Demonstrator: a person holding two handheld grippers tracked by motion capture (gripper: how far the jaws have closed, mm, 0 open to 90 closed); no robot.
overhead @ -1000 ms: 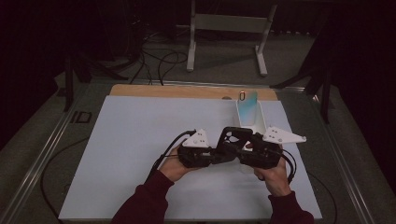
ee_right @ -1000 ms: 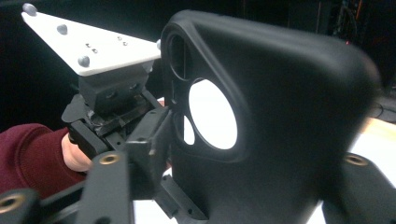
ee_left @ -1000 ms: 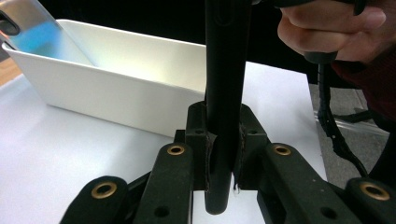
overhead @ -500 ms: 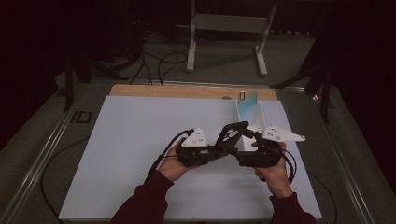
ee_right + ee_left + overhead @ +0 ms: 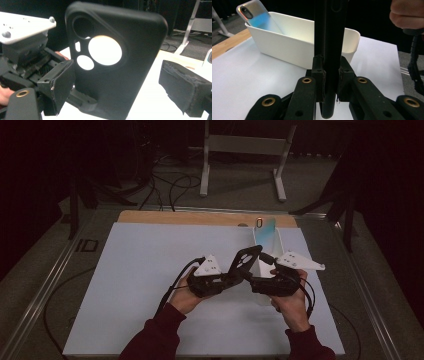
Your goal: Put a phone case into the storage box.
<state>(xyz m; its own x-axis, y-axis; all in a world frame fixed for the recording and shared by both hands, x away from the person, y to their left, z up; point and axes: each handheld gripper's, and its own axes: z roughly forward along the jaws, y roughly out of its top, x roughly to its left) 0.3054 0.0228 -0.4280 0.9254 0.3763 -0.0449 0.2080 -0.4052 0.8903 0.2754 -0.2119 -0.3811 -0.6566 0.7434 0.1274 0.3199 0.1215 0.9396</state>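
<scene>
Here, a black phone case (image 5: 117,65) stands upright between the two claws, above the white surface (image 5: 135,285) just left of the bin. It is matte and smooth, with rounded corners, a large round cutout and smaller holes beside it. The left claw (image 5: 235,277) is clenched on the case's lower edge. The right claw (image 5: 255,280) has just been spreading; its padded jaws stand clear of the case. A glossy white plastic bin (image 5: 294,47) holds a phone (image 5: 259,17) with a silver-blue back, leaning at its far end.
</scene>
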